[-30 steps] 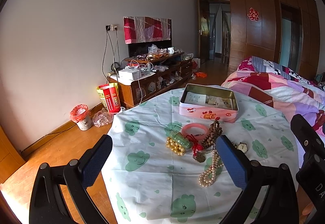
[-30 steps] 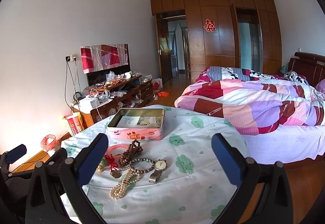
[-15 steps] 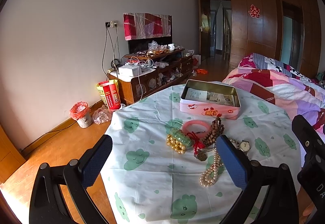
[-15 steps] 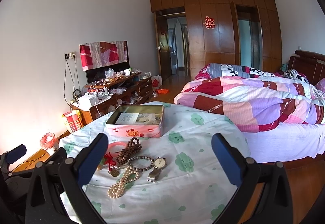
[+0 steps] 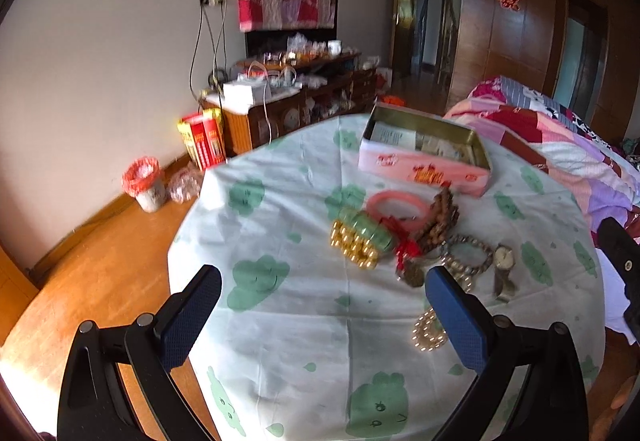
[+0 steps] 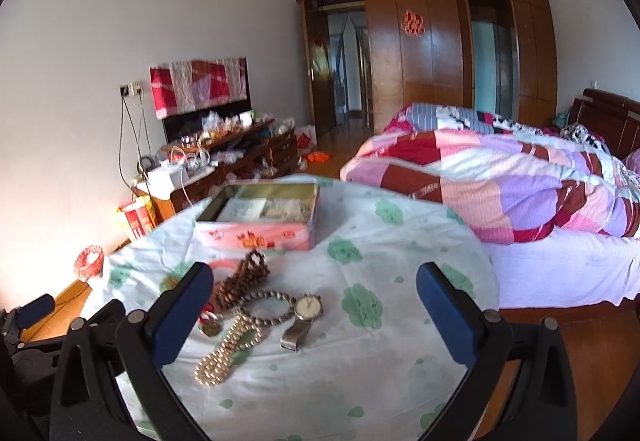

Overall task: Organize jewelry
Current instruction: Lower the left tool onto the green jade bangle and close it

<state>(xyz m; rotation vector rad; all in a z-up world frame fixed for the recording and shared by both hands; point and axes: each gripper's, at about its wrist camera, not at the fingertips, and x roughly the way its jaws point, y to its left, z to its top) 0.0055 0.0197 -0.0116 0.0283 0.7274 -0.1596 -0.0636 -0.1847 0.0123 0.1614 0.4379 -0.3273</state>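
Note:
A heap of jewelry lies mid-table: a pink bangle point(image 5: 394, 205), green and gold bead bracelets point(image 5: 358, 241), brown wooden beads point(image 5: 440, 217) point(image 6: 242, 283), a wristwatch point(image 5: 503, 261) point(image 6: 306, 311) and a pearl strand point(image 5: 430, 329) point(image 6: 228, 347). Behind them stands an open pink tin point(image 5: 424, 157) point(image 6: 260, 219) with papers inside. My left gripper point(image 5: 322, 315) hovers open over the near cloth, short of the heap. My right gripper point(image 6: 314, 311) is open too, with the watch between its fingers in the view, above the table.
The round table wears a white cloth point(image 5: 288, 305) with green cloud prints. A bed with a patchwork quilt point(image 6: 500, 185) stands to the right. A cluttered wooden cabinet point(image 5: 296, 101), a red-lined bin point(image 5: 144, 185) and wooden floor lie to the left.
Both grippers have moved forward and lower toward the jewelry, so the heap and tin look larger. Their jaws stay open, and nothing on the table has shifted.

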